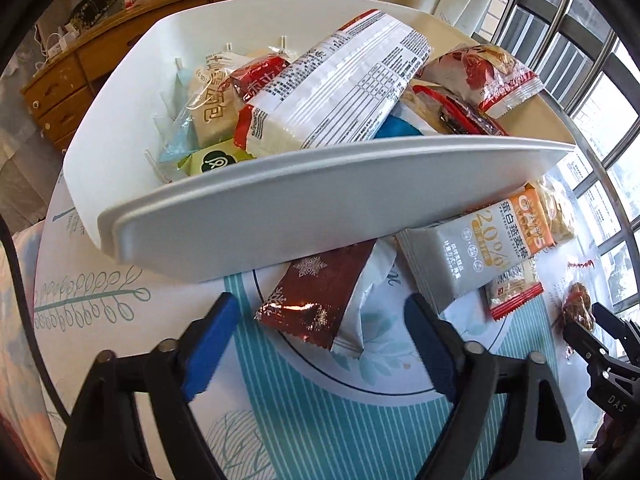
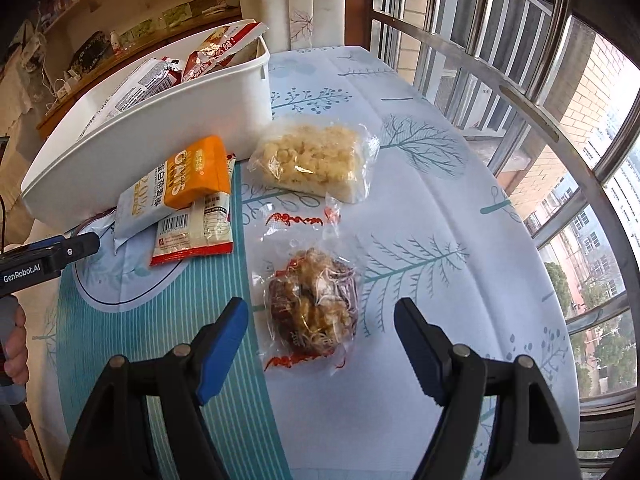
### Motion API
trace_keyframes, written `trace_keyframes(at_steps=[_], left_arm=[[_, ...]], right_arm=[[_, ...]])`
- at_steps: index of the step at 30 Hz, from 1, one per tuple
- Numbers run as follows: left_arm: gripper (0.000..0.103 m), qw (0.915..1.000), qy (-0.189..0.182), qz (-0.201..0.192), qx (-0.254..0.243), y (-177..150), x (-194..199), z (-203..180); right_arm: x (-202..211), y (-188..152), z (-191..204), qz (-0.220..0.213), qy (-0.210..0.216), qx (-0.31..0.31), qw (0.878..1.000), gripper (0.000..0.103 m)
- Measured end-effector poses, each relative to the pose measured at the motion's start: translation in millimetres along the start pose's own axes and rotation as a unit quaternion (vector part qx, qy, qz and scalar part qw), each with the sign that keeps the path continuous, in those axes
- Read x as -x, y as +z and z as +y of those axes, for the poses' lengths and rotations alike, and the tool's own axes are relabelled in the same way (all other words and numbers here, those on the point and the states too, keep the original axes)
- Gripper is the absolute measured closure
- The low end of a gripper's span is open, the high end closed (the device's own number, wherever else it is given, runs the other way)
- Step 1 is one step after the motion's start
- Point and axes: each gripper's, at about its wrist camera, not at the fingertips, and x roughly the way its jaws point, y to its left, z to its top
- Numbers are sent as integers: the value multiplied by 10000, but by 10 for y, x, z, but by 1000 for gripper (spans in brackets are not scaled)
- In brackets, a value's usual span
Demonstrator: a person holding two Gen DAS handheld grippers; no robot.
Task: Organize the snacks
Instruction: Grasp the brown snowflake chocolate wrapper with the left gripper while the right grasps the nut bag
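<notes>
Left gripper [image 1: 324,340]: jaws spread wide, nothing between them, blue pads [image 1: 208,348] matte and ridged. It hangs just short of a glossy dark-red foil packet [image 1: 316,300] with snowflake print, which lies on a white packet under the rim of the white bin [image 1: 280,208].

Right gripper [image 2: 320,344]: jaws likewise apart and empty, straddling a clear crinkled bag of brown nut clusters [image 2: 316,312] with red print on the film; no contact seen.

Bin: smooth, hard white plastic with a rolled lip, heaped with packets. The left wrist view alone shows its contents, topped by a long white wrapper [image 1: 336,84] with fine black print lying across the pile.

The right wrist view alone shows the loose items laid out on the patterned tablecloth [image 2: 420,208]: a clear bag of pale puffed-rice cake [image 2: 312,162] beside the bin wall, an orange-and-grey oat bar [image 2: 176,188] leaning against the bin, and under it a red-edged packet [image 2: 196,236].
</notes>
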Motion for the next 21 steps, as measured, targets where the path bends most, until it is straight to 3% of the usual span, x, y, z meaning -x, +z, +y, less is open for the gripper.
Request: trace_keyframes(at_steps=[3, 7, 14, 21], left_arm=[[29, 10000, -44, -36, -79, 12, -50, -41], [39, 9997, 96, -111, -174, 54, -119, -132], [52, 9997, 72, -161, -152, 61, -94, -127], [57, 9998, 116, -93, -126, -30, -5, -126]], right_arm=[[-48, 12, 29, 81, 54, 55, 9999, 30], [-77, 8, 57, 148, 103, 82, 9998, 48], [-51, -1, 43, 148, 145, 64, 9998, 52], [-11, -46, 76, 313, 203, 57, 9993, 54]])
